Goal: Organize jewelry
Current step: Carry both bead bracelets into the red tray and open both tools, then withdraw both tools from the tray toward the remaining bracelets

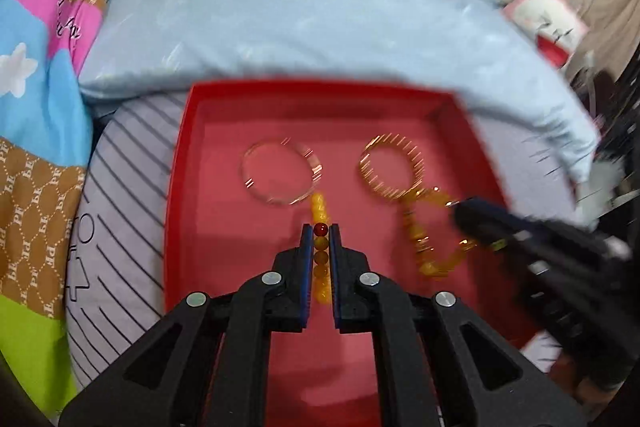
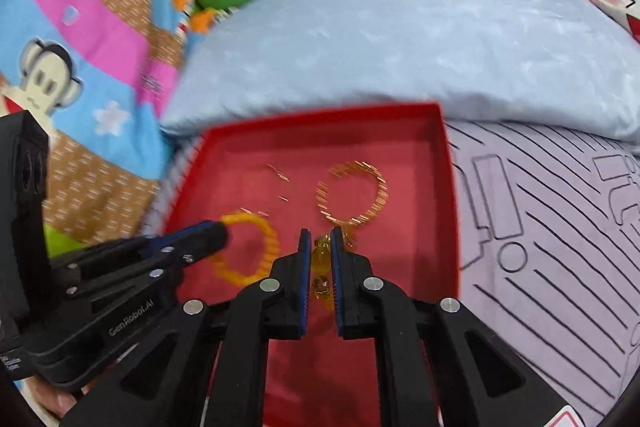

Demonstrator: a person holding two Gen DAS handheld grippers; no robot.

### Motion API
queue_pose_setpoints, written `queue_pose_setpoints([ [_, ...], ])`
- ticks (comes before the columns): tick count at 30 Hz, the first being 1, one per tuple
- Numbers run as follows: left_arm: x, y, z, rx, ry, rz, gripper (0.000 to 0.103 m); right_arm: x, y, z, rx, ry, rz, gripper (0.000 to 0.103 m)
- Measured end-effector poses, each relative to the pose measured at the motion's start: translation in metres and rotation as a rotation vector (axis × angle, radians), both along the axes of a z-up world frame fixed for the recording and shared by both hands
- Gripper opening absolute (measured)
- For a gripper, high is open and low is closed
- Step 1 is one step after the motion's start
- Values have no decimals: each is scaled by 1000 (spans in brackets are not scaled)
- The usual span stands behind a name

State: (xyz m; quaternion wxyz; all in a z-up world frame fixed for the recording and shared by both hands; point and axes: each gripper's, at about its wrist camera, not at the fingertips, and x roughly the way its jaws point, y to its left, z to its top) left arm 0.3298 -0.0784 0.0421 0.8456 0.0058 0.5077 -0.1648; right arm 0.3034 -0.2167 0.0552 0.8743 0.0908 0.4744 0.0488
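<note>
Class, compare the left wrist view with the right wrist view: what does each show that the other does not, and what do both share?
Only the left wrist view: the clear bangle as a whole ring, and a dark red bead on the amber bracelet in the left gripper.
Only the right: that bracelet's full loop, and the amber beaded strand inside the right gripper.
Both: red tray, gold bangle, blue pillow.

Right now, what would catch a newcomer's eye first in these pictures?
The bright red tray on the striped bedsheet, with a blue pillow behind it. In the tray, the left gripper pinches a yellow bead bracelet, the right gripper pinches an amber bead strand, and a gold bangle lies nearby.
</note>
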Motion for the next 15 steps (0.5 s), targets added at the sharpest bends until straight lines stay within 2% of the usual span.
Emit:
queue_pose_setpoints([
  [4,5,7,-24,61,40,29,8,-1,5,-12,-150,4,-7,9],
  [6,7,10,-29,83,49,47,8,0,1,-18,-172,17,-8,9],
  [9,5,4,-29,118,20,48,8,3,5,-25,-190,33,4,10],
  [10,5,3,-29,125,14,51,11,4,8,-26,-195,32,12,10],
  [11,5,2,-26,125,6,56,17,2,8,-24,-196,21,13,12],
  [12,4,1,-25,119,-2,62,22,0,9,-22,-200,9,6,19],
  [13,2,0,-21,102,-17,66,35,-4,9,-16,-200,-16,-8,30],
  [14,-2,-2,-17,99,-38,66,54,-8,10,-12,-193,-37,-12,34],
  [15,-9,-6,-11,121,-83,74,61,-13,10,-6,-186,-62,-15,39],
])
